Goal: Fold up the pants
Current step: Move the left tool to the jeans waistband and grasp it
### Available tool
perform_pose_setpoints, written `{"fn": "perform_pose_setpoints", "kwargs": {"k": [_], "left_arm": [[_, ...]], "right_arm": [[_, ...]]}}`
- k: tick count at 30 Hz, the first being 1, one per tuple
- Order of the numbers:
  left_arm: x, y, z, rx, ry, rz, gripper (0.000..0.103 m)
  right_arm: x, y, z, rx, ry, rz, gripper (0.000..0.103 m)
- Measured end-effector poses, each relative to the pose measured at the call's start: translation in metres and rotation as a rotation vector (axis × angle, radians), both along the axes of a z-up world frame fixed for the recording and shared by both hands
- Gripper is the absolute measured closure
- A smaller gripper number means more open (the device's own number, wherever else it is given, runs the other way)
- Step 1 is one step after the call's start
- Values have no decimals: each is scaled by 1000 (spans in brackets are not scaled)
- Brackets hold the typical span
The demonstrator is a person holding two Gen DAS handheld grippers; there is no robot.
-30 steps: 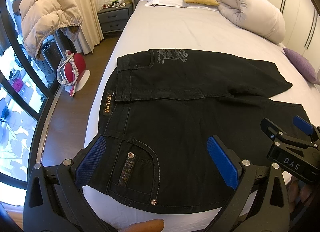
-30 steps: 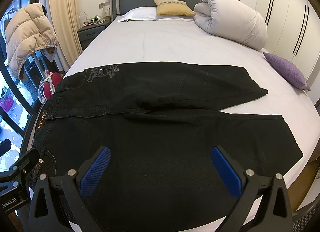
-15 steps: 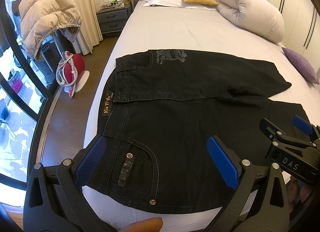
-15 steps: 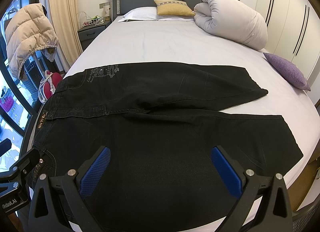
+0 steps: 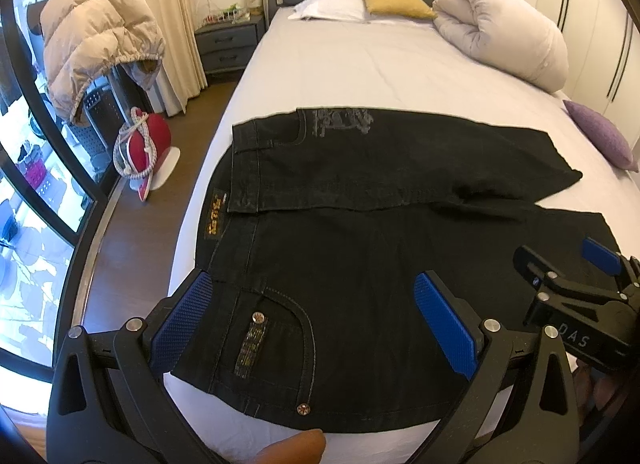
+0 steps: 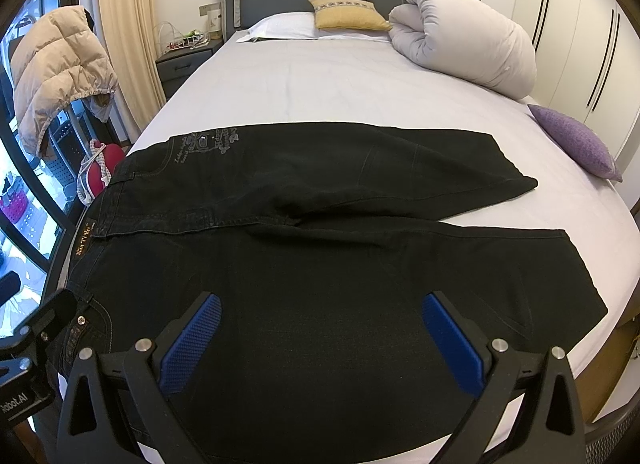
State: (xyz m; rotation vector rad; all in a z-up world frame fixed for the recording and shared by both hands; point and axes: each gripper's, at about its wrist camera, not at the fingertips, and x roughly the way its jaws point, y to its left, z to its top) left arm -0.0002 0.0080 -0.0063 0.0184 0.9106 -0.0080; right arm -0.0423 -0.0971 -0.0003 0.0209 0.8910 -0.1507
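Note:
Black pants [image 5: 360, 232] lie flat across the near end of the white bed [image 5: 360, 71], waistband to the left, both legs spread to the right. They also show in the right wrist view [image 6: 320, 264]. My left gripper [image 5: 316, 316] is open and empty, hovering over the near back pocket by the waistband. My right gripper [image 6: 320, 336] is open and empty above the near leg. The right gripper also shows at the right edge of the left wrist view [image 5: 576, 288].
A rolled white duvet [image 5: 504, 35], a yellow cushion [image 5: 392, 3] and a white pillow [image 5: 332, 11] lie at the bed's head. A purple cushion [image 5: 600, 139] sits at the right edge. A nightstand [image 5: 228, 43], a beige jacket [image 5: 92, 35] and a red bag [image 5: 148, 143] stand left of the bed.
Both grippers have drifted only slightly; the pants lie as before and both grippers stay open.

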Motion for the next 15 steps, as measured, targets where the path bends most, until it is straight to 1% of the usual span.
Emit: {"fn": "perform_pose_setpoints", "kwargs": {"k": [3, 5, 7, 8, 9, 13, 14, 15], "left_arm": [[-3, -4, 2, 13, -32, -17, 0], [-3, -4, 0, -3, -32, -36, 0], [2, 1, -6, -74, 2, -48, 0], [7, 5, -9, -119, 35, -40, 0], [10, 8, -13, -130, 59, -29, 0], [20, 9, -24, -146, 102, -47, 0], [22, 8, -27, -135, 88, -58, 0], [22, 6, -27, -122, 58, -64, 0]], "right_arm": [[1, 0, 0, 2, -1, 0, 0], [-4, -4, 0, 9, -6, -3, 0], [2, -2, -4, 24, -8, -4, 0], [2, -3, -5, 33, -10, -5, 0], [3, -5, -6, 40, -12, -6, 0], [10, -14, -5, 58, -23, -11, 0], [13, -16, -4, 63, -29, -10, 0], [16, -18, -3, 66, -34, -9, 0]]}}
